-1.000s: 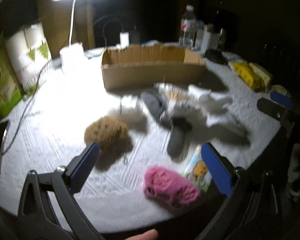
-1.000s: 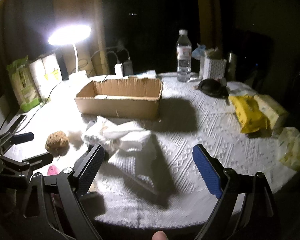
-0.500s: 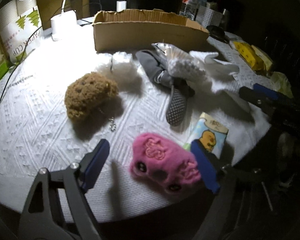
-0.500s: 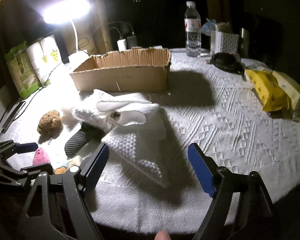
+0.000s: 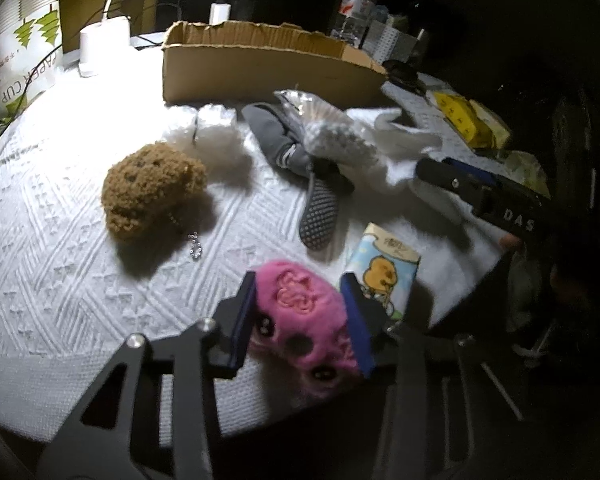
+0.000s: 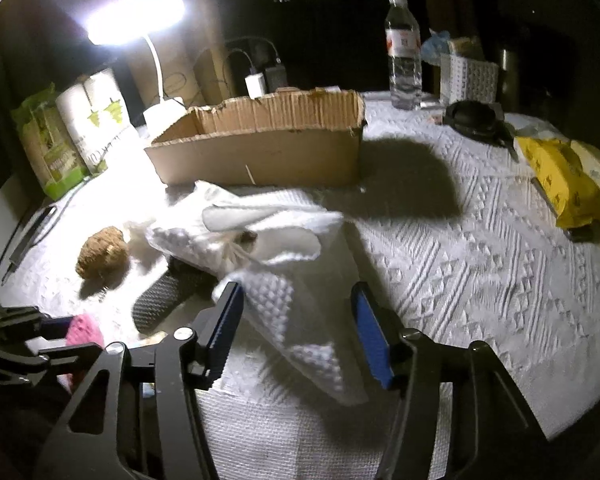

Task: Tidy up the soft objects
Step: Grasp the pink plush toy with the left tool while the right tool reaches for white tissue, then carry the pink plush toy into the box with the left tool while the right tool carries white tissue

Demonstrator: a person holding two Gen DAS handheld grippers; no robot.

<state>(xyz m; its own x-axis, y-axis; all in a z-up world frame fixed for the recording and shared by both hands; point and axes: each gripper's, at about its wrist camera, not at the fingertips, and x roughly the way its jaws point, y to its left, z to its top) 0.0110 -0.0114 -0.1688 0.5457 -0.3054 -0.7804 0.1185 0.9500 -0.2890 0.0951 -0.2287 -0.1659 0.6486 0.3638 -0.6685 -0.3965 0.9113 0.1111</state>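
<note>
My left gripper (image 5: 298,318) is shut on a pink plush toy (image 5: 300,316) at the near edge of the white tablecloth. A brown plush (image 5: 150,188), a white fluffy lump (image 5: 216,136), a grey sock (image 5: 300,176), a bagged item (image 5: 332,132) and a tissue pack (image 5: 384,272) lie beyond it. My right gripper (image 6: 298,334) is open, its fingers on either side of a corner of a white waffle towel (image 6: 284,276). It shows at the right of the left wrist view (image 5: 452,178). The cardboard box (image 6: 260,148) stands behind.
A lamp base (image 5: 102,46) and paper cup packs (image 5: 20,60) stand at the left. A water bottle (image 6: 402,52), a white basket (image 6: 468,78), a black object (image 6: 476,120) and yellow packets (image 6: 560,176) sit at the back right.
My left gripper moved down to the pink plush and closed on it. My right gripper moved forward and down and narrowed around the towel's corner.
</note>
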